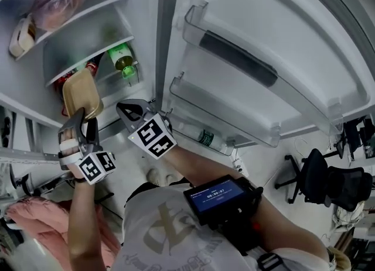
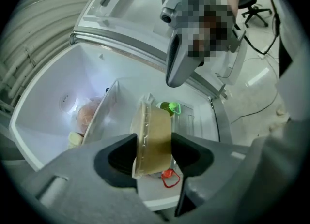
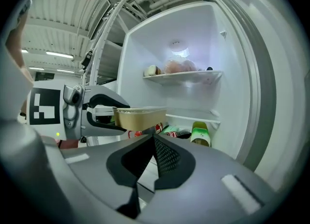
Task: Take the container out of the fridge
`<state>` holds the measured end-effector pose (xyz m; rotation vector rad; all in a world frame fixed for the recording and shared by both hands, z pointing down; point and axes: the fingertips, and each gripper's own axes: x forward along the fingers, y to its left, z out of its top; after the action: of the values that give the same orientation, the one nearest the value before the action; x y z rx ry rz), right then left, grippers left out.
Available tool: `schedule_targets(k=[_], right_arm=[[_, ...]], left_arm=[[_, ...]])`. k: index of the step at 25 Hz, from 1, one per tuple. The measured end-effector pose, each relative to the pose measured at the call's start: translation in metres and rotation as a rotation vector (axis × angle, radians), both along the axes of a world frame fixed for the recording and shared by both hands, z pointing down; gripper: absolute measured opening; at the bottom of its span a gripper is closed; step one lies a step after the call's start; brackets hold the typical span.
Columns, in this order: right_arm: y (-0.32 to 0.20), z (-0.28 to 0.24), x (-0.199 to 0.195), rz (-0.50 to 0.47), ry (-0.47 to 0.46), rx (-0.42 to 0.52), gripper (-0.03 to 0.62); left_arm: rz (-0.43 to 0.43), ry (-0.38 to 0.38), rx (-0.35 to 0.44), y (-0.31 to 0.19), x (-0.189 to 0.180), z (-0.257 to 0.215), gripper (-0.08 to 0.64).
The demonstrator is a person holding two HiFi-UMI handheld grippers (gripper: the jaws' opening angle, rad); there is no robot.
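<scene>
A white fridge (image 1: 146, 12) stands open, its door (image 1: 275, 47) swung wide to the right of the head view, leaving free room before the shelves. At centre left, the left claw (image 1: 82, 122) clamps the near end of the tan, clear-lidded container (image 1: 82, 93), which sits at the shelf fronts. Just beside it, the right claw (image 1: 133, 110) is closed and empty. The label on a bottle (image 1: 205, 138) in the door bin is too small to read.

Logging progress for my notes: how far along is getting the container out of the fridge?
Done: the fridge door is open and the left gripper is shut on the tan lidded container, holding it in the air. In hand: it hangs at the fridge's front; whether it is fully clear I cannot tell. Left: carry it right out. The right gripper is shut and empty.
</scene>
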<state>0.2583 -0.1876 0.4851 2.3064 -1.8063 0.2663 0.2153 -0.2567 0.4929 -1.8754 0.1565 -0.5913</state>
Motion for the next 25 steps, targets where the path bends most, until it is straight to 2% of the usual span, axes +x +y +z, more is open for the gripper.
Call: schedule_targets(k=[11, 18, 25], right_arm=[[0.007, -0.009, -0.048, -0.157, 0.020, 0.025, 0.008], [0.017, -0.010, -0.076, -0.258, 0.030, 0.025, 0.008], [0.021, -0.007, -0.120, -0.398, 0.029, 0.026, 0.008]], left_arm=[[-0.121, -0.025, 0.012, 0.031, -0.067, 0.003, 0.222], [-0.226, -0.025, -0.004, 0.046, -0.110, 0.012, 0.222], [-0.362, -0.012, -0.005, 0.063, -0.159, 0.015, 0.222]])
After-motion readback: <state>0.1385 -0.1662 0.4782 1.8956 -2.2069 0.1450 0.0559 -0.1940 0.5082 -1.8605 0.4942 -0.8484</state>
